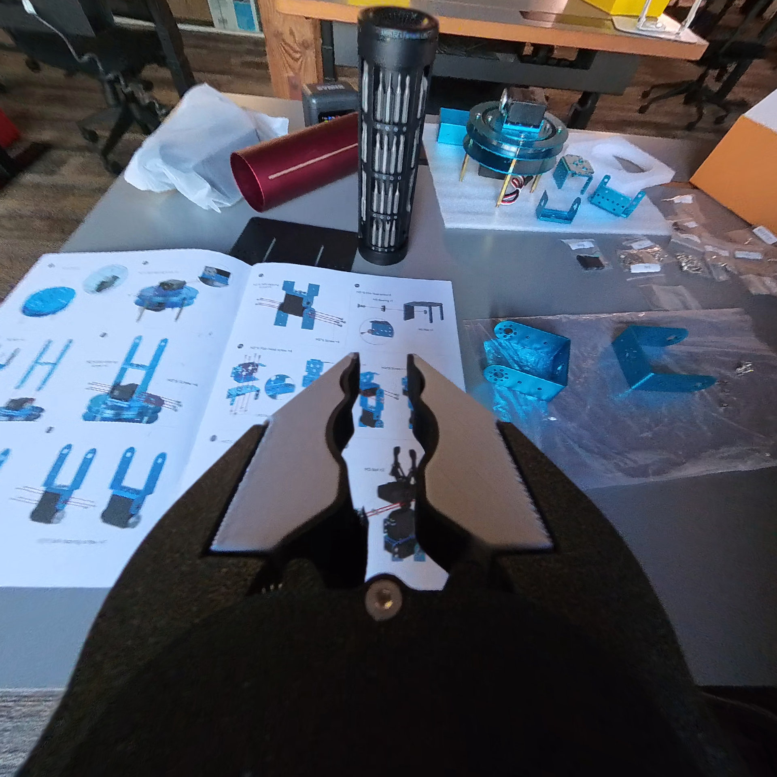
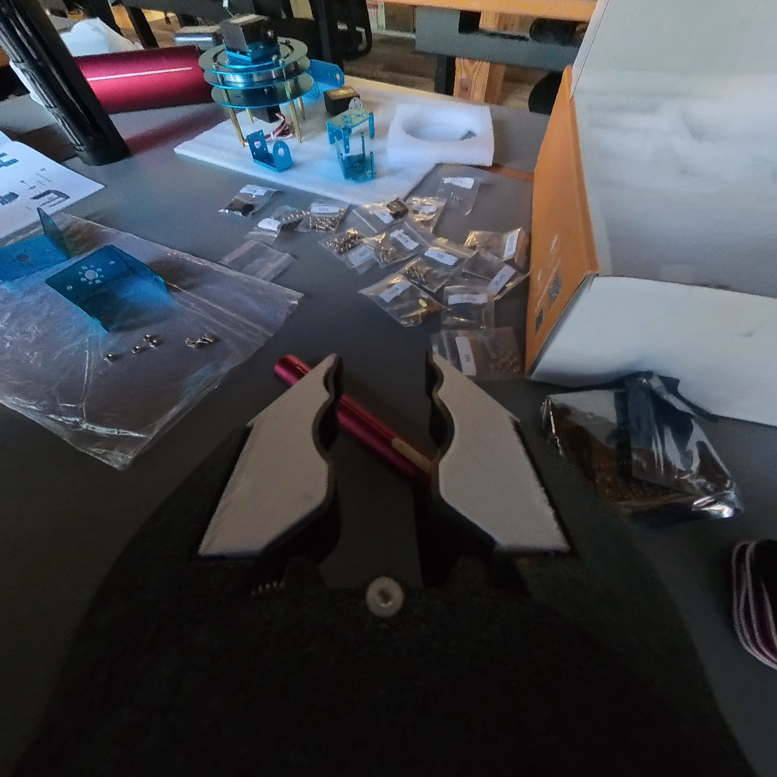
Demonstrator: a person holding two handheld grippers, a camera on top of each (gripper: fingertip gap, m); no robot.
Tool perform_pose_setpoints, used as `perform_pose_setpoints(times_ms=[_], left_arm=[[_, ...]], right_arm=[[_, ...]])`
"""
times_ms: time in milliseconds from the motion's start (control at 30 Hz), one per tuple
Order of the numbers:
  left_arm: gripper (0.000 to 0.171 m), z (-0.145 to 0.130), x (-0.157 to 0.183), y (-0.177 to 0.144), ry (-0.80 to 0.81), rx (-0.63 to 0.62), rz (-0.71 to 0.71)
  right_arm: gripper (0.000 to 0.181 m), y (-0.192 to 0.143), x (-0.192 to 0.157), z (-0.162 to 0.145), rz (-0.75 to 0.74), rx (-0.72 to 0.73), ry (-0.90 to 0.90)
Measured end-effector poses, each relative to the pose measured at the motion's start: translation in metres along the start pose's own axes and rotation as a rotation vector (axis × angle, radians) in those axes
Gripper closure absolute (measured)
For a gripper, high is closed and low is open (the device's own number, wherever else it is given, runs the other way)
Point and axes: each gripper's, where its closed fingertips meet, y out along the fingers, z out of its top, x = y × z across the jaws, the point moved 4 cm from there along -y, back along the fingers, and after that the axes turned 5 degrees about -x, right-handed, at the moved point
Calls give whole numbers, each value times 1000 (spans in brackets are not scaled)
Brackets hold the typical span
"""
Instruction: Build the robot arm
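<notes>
My left gripper is open by a narrow gap and empty. It hovers over the right page of an open instruction booklet. Two blue metal brackets lie on a clear plastic bag to its right. My right gripper is open and empty, low over the grey table. A slim red screwdriver handle lies diagonally on the table between and under its fingers. A blue bracket and a few loose screws lie on plastic to its left.
A tall black bit holder, a red tube and a black plate stand behind the booklet. A blue round assembly sits on white foam. Several small screw bags, an orange-and-white box, a foil bag and a striped cable lie to the right. About 5 cm separates my right fingertips from the slim red screwdriver handle.
</notes>
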Motion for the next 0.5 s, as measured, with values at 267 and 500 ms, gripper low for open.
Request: perform_pose_setpoints(times_ms=[267, 500], left_arm=[[148, -19, -70, -37, 28, -73, 171], [144, -34, -188, -54, -118, -72, 297]], right_arm=[[138, -9, -5, 8, -67, 131, -113], [146, -13, -4, 12, -99, 211, -110]])
